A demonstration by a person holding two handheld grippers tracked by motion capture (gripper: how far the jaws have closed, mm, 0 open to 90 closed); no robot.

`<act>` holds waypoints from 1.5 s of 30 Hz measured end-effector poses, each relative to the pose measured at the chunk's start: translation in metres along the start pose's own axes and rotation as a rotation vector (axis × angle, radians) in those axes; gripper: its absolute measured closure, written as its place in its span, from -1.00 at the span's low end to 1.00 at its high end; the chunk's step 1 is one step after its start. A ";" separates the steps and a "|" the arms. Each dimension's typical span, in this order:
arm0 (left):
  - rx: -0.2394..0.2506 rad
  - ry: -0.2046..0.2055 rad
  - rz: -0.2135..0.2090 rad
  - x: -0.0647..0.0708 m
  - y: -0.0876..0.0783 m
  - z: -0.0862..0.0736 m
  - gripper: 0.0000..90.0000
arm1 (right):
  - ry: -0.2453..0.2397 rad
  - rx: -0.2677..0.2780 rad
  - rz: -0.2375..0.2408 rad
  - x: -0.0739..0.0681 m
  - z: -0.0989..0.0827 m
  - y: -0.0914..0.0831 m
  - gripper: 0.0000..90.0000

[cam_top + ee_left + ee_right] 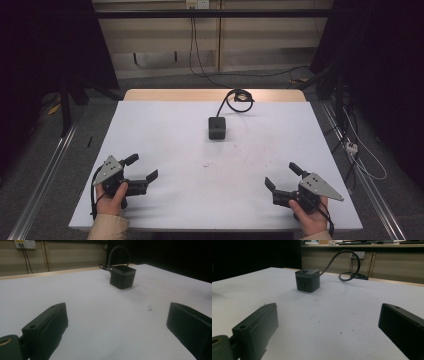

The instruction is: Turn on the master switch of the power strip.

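Observation:
A dark cube-shaped power socket stands on the white table, a little past its middle. Its black cable loops off toward the far edge. The cube sits ahead and slightly right in the left gripper view, with the cable arching behind it. In the right gripper view the cube lies ahead to the left and the cable curls right. My left gripper rests open near the front left edge. Open too, my right gripper sits near the front right edge. Nothing lies between either pair of jaws.
Metal rails run along the floor on both sides of the table. A wall socket with hanging cords is at the back. More cables and a power strip lie on the floor to the right.

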State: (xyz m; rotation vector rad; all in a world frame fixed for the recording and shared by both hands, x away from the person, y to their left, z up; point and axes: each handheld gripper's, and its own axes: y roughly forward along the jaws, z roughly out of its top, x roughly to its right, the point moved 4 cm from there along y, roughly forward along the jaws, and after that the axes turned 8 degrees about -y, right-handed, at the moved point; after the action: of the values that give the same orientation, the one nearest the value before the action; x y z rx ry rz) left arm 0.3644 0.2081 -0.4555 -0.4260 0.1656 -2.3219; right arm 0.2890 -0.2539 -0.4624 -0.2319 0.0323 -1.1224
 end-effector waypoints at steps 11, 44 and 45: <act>0.018 -0.002 -0.012 0.002 0.005 0.004 -0.93 | -0.006 0.004 0.009 -0.002 0.001 0.001 -0.95; -0.003 0.015 -0.075 0.021 0.055 0.023 -0.92 | -0.014 0.025 0.014 0.000 0.004 0.000 -0.94; -0.004 0.018 -0.078 0.022 0.058 0.024 -0.92 | -0.014 0.025 0.015 0.000 0.004 0.000 -0.94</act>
State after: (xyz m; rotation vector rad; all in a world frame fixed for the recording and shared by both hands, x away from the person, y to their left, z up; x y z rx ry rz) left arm 0.3967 0.1522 -0.4419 -0.4212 0.1650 -2.4031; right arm 0.2893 -0.2531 -0.4588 -0.2172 0.0077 -1.1060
